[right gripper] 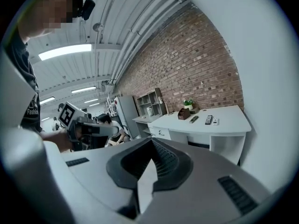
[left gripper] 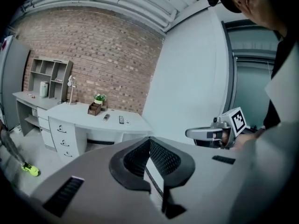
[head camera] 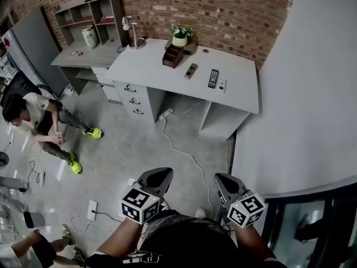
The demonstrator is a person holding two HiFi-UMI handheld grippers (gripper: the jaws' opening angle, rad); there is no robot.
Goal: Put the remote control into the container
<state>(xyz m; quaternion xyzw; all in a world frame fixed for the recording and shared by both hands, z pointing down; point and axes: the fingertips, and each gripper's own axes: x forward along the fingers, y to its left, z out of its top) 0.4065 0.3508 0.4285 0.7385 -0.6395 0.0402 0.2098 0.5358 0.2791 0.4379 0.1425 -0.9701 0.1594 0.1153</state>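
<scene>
The job is only just starting: the person is standing well away from the long grey desk [head camera: 240, 88]. The flat black remote control [head camera: 213, 78] is lying on it, near the small brown wooden container [head camera: 172, 56]. The left gripper [head camera: 156, 177] and right gripper [head camera: 226, 182] are pointing slightly down, close to the body, jaws together, holding nothing. Next, I think, comes walking over and opening jaws around the remote.

Black remote control [head camera: 213, 78] flat on grey desk [head camera: 241, 74], right of the brown open-topped container [head camera: 173, 55]
</scene>
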